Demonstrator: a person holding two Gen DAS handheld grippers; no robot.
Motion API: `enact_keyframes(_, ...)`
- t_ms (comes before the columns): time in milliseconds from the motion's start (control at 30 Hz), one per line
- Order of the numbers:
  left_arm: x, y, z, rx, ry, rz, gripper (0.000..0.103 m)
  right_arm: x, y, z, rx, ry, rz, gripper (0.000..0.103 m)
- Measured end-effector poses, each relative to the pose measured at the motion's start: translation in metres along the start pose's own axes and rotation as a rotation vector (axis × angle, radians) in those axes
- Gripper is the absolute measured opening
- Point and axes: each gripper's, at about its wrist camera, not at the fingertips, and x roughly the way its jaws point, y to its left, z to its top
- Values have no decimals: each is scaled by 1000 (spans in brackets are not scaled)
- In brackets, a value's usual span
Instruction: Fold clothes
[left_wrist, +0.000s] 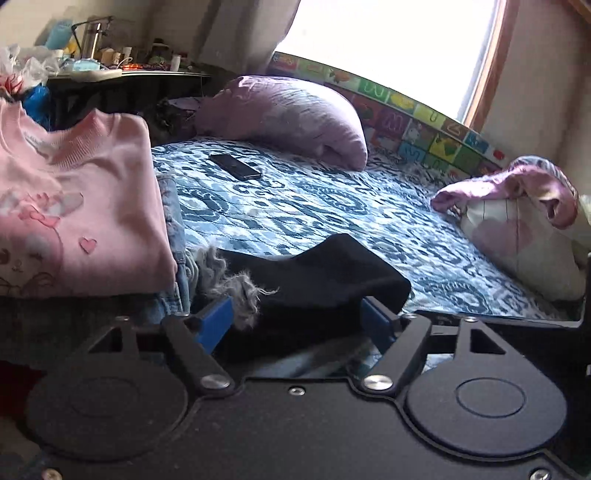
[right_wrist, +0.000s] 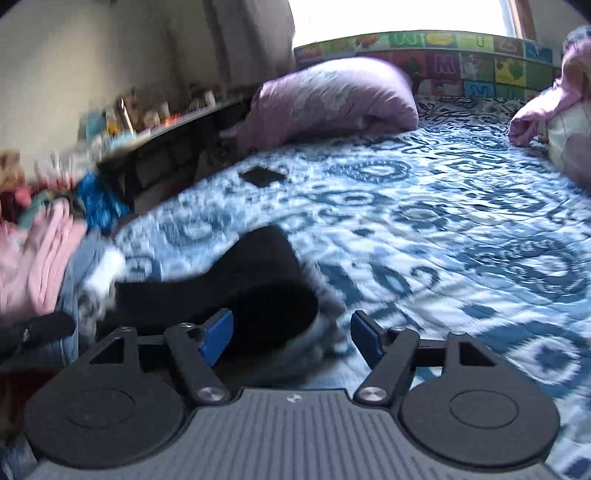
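Left gripper (left_wrist: 297, 317) standing with jaws apart, black garment (left_wrist: 314, 280) lying between its blue pads unclamped, folded pink sweater (left_wrist: 74, 206) sitting left of it, right gripper (right_wrist: 291, 332) likewise spread, black garment's edge just ahead on patterned bedspread (right_wrist: 443, 229).

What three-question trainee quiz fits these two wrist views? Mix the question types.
1. True or false: the black garment lies on the blue patterned bedspread.
2. Which sits on top of the clothes pile at the left wrist view's left edge? A) folded pink sweater B) purple pillow C) phone
3. Fill in: the jaws of the left hand-held gripper and the right hand-held gripper stand ____.

Key: 1 true; 2 A; 3 open, blue pads apart, pressing on nothing.
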Motion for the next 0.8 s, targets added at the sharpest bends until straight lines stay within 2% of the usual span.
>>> enact_keyframes(33, -4, -4, 3, 14, 15, 4, 88, -7, 4, 0, -9, 14, -12, 83)
enact_keyframes(100, -11, -10, 7, 27, 31, 20, 92, -21, 13, -1, -24, 35, -34, 93)
enact_keyframes(200, -21, -18, 15, 56, 52, 71, 98, -41, 21, 0, -41, 40, -84, 103)
enact_keyframes(300, -29, -25, 20, 87, 75, 145, 102, -56, 25, 2, -43, 52, -123, 103)
enact_keyframes(400, -43, -29, 18, 101, 84, 155, 103, -74, 29, 2, -37, 55, -167, 103)
enact_keyframes(533, -54, -37, 16, 108, 122, 205, 103, -97, 32, 1, -23, 51, -179, 103)
enact_keyframes(633, -60, -45, 13, 162, 146, 249, 103, -111, 37, 0, -21, 50, -178, 103)
enact_keyframes(800, -76, -51, 9, 182, 116, 226, 103, -125, 48, -2, -44, 52, -177, 103)
